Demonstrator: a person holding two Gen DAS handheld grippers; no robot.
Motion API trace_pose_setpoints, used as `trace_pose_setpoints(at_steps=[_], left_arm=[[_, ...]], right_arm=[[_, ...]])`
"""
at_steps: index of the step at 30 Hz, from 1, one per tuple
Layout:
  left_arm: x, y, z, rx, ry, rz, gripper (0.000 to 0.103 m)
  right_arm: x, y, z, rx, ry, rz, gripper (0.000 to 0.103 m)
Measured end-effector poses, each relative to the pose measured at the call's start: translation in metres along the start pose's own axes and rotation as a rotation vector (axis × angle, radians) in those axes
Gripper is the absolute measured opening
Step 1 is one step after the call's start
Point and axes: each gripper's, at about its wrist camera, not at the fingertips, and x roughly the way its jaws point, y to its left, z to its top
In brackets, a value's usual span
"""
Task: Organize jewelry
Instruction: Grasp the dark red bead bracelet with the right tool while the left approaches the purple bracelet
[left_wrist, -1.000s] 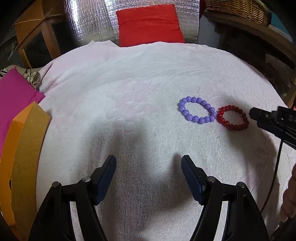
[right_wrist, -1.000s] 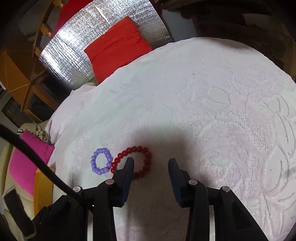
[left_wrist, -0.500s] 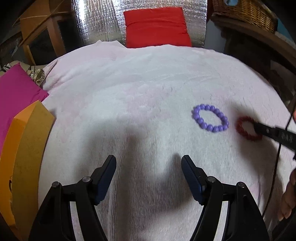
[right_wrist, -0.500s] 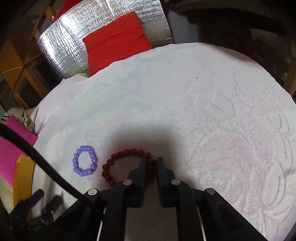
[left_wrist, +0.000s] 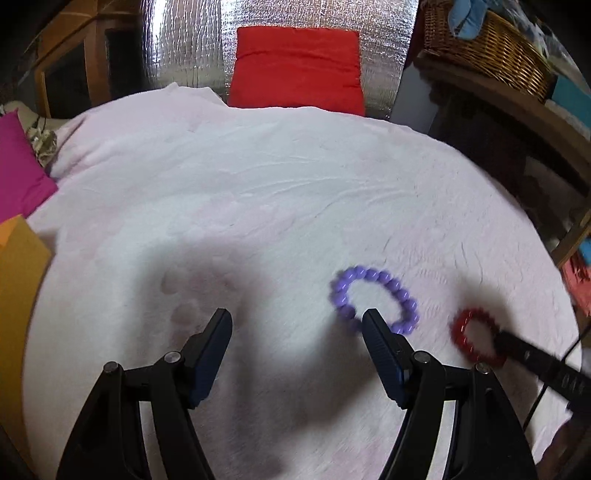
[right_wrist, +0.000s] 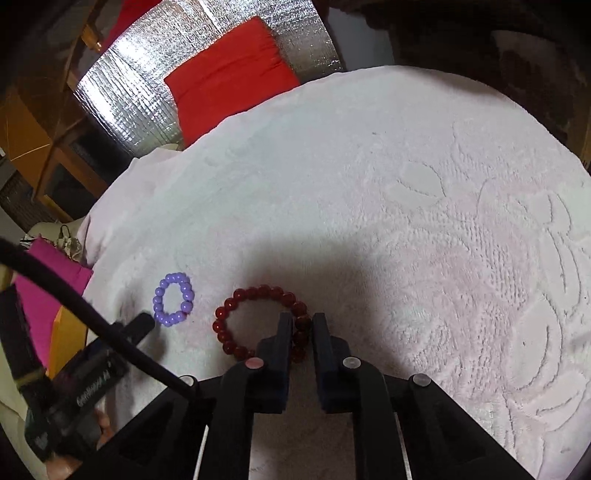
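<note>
The left claw (left_wrist: 297, 325) hung with its jaws wide apart over the white blanket (left_wrist: 258, 192), right fingertip just at the purple bracelet (left_wrist: 375, 299). Beside it, the right claw (right_wrist: 300, 326) had clamped the red bracelet (right_wrist: 255, 321) (its near side), ready, I judged, for lifting away.

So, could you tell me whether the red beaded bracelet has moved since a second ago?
Yes. The red beaded bracelet, pinched in the right claw, has slid rightward, away from the purple beaded bracelet, which it touched before.
</note>
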Motion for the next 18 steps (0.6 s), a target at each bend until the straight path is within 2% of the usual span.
trace_pose_setpoints(at_steps=[3, 8, 10, 12, 14, 18], left_arm=[[0.010, -0.006, 0.005, -0.030, 0.006, -0.020, 0.075], [0.020, -0.025, 0.008, 0.054, -0.015, 0.012, 0.076], [0.020, -0.026, 0.007, 0.064, -0.021, 0.018, 0.070], [0.019, -0.025, 0.008, 0.073, -0.025, 0.029, 0.049], [0.017, -0.025, 0.009, 0.096, -0.020, 0.046, 0.032], [0.008, -0.019, 0.005, 0.122, 0.010, 0.055, 0.012]], right_arm=[[-0.002, -0.002, -0.002, -0.016, 0.004, 0.002, 0.014], [-0.006, -0.003, -0.003, -0.046, 0.009, 0.006, 0.014], [-0.008, -0.004, -0.005, -0.067, 0.004, -0.005, 0.014], [-0.008, -0.002, -0.005, -0.074, 0.004, -0.008, 0.014], [-0.010, -0.002, -0.004, -0.071, 0.001, -0.004, 0.014], [-0.014, 0.002, -0.004, -0.066, -0.007, 0.010, 0.014]])
